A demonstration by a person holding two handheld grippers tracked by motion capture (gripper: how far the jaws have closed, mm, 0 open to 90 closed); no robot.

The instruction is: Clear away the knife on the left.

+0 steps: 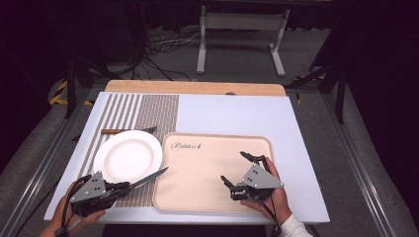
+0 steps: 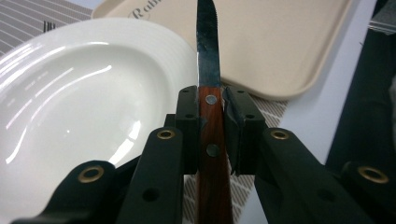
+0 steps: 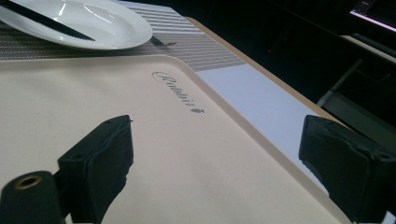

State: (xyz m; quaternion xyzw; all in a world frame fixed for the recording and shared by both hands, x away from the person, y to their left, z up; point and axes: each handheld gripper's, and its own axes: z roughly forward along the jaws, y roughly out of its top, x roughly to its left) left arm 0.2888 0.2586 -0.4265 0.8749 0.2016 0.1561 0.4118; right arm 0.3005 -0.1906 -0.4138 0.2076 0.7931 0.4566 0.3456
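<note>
Dark workshop floor with cables and a metal stand lying beyond; white table (image 1: pixel 237 116) spanning the foreground.

Beige tray (image 1: pixel 212 170): sitting right of centre, bare, script logo near its far left corner.

Striped placemat (image 1: pixel 148 111): lying on the left half of the table, carrying the plate.

White plate (image 1: pixel 127 155): resting on the placemat, just beside the tray's left edge, nothing on it.

Right hand-held gripper (image 1: pixel 236 170): hovering over the tray's right part, jaws standing wide apart, gripping nothing.

Left hand-held gripper (image 1: pixel 126 187): positioned at the near left corner of the table, jaws clamping the knife's wooden handle.

Knife (image 1: pixel 150 177): gripped by its handle, long axis running straight out from the left hand-held gripper, blade pointing away and right, tip reaching the gap between plate rim and tray edge. Likely placing it beside the plate; left hand nearer by far.

Fork (image 1: pixel 129 131): lying on the placemat just beyond the plate's far rim, wooden handle pointing left, apart from both hands.
</note>
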